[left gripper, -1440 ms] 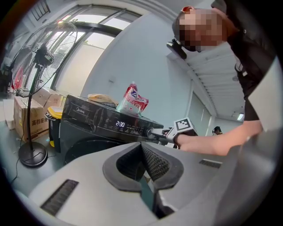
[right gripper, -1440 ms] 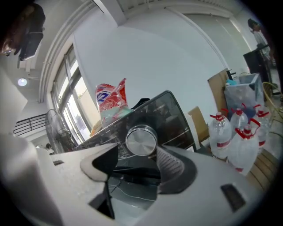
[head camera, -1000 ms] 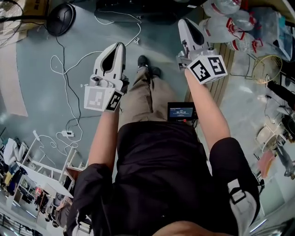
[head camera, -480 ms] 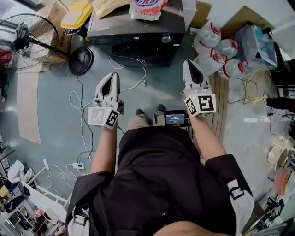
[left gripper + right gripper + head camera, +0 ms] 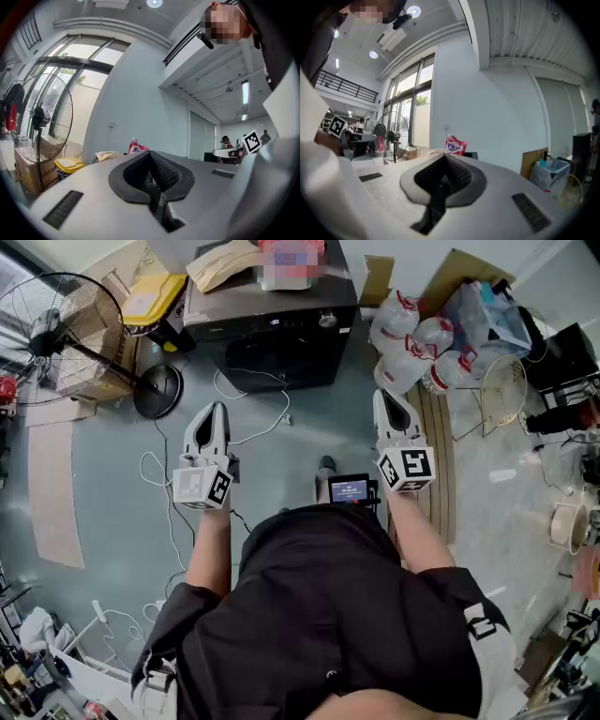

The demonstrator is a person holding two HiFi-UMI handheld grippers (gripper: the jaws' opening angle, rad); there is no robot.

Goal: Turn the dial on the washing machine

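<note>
The dark washing machine [image 5: 272, 329] stands on the floor at the top centre of the head view, with its round silver dial [image 5: 327, 320] on the upper front panel. Both grippers hang in the air well short of it, pointing toward it. My left gripper [image 5: 214, 411] is shut with nothing between its pads, level with the machine's left side. My right gripper [image 5: 384, 397] is shut and empty too, below and right of the dial. In the left gripper view the shut jaws [image 5: 150, 154] hide the machine. The right gripper view shows its shut jaws [image 5: 444, 158] the same way.
A pedestal fan [image 5: 80, 329] stands left of the machine, with a yellow box [image 5: 153, 296] behind it. A pink bag [image 5: 454, 146] and papers lie on the machine's top. Packs of water bottles [image 5: 412, 334] sit to the right. White cables [image 5: 253, 423] trail over the floor.
The head view has swung forward, bringing the washing machine, fan and bottles fully into sight. Both grippers have come closer together in line and sit lower in the frame, still shut.
</note>
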